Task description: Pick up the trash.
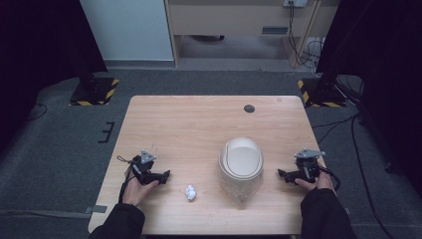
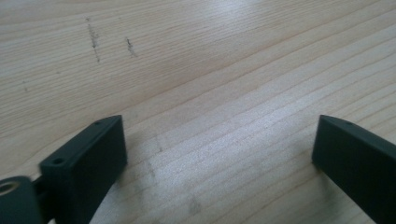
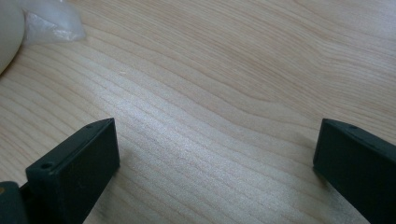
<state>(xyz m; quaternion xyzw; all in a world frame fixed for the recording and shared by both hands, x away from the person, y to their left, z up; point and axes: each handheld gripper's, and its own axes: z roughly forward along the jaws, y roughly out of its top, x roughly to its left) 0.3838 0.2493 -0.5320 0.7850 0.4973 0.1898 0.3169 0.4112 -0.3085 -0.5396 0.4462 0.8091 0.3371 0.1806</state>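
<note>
The high view shows the left gripper (image 1: 158, 175) and right gripper (image 1: 287, 175) resting low on the light wooden counter (image 1: 199, 124), well apart. Between them stand a cream domed plastic bin with a clear liner (image 1: 241, 167) and, nearer the left gripper, a small crumpled white paper ball (image 1: 191, 192). Each gripper view shows jaws spread wide over bare woodgrain with nothing between them. The right gripper view adds the liner's edge (image 3: 51, 23) at upper left. Grey carpet, black stands with hazard-striped bases and wooden furniture surround the counter.
</note>
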